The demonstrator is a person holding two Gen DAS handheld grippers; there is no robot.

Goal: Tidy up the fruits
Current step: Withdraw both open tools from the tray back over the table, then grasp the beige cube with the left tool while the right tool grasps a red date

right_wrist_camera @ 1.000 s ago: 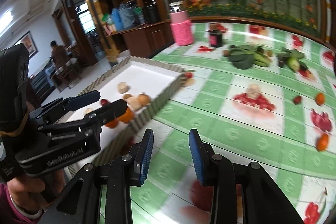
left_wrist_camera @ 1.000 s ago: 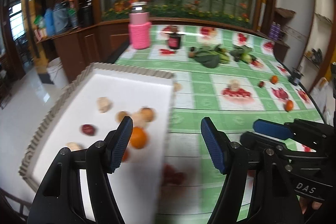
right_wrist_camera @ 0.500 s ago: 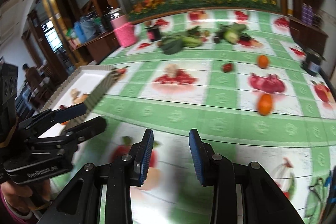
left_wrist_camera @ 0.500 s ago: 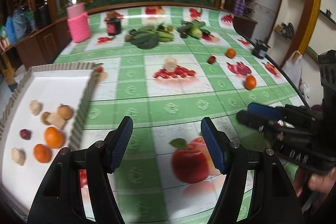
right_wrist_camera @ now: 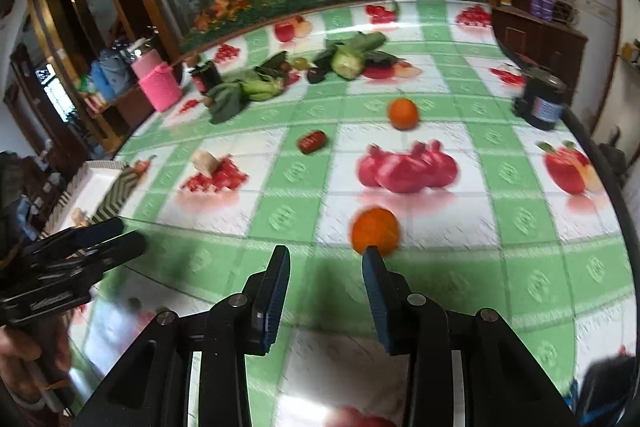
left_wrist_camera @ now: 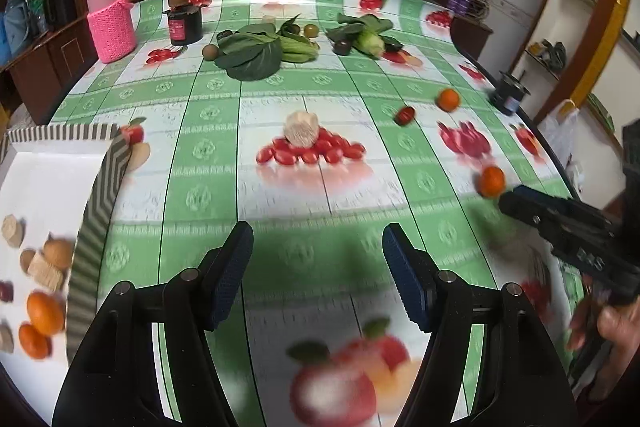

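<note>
My left gripper is open and empty over the green checked tablecloth. To its left the white tray with a striped rim holds several fruits, oranges among them. Loose on the cloth lie a near orange, a far orange, a red date and a beige lump. My right gripper has nothing between its jaws, which are opening. The near orange sits just beyond its right fingertip. Farther off are the far orange and the date.
A pink knitted bottle, a dark jar and leafy greens stand at the back. Another dark jar sits by the table's right edge. The left gripper shows at the left of the right wrist view.
Both views have swung right, away from the tray toward the middle of the table. The near orange has come close to the right fingertips, and the right jaws stand slightly wider.
</note>
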